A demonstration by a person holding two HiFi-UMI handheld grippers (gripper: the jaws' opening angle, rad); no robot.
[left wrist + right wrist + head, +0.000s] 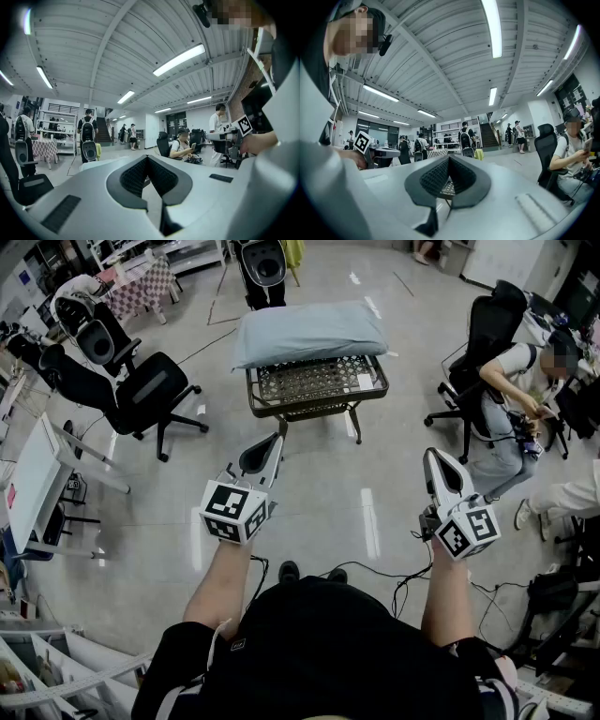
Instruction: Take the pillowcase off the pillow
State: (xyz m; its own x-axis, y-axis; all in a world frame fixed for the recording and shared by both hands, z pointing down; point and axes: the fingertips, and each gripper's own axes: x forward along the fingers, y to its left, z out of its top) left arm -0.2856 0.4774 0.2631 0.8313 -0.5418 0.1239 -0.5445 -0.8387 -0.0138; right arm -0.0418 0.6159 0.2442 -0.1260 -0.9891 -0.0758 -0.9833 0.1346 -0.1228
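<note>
Head view: left gripper (272, 440) and right gripper (432, 455) are held out in front of the wearer's torso, side by side and well apart, both pointing forward over the floor (375, 493).

Left gripper view: jaws are together at the tips, nothing between them. Right gripper view: same, jaws closed and empty. Only mesh from the table shows through the notch behind the tips. Neither gripper touches anything.

The pillow (309, 334) lies flat on a small metal mesh table (255, 395) straight ahead, well clear of both grippers. The blue-grey pillowcase (281, 343) is fully on it. The pillow covers the far part of the tabletop. The near part of the mesh is bare, apart from 1 small white tag (365, 382) at its right edge.

1 black office chair (150, 390) stands left of the table. 1 seated person (506, 418) is at the right. Black cables (394, 577) lie on the floor near the wearer's feet.
</note>
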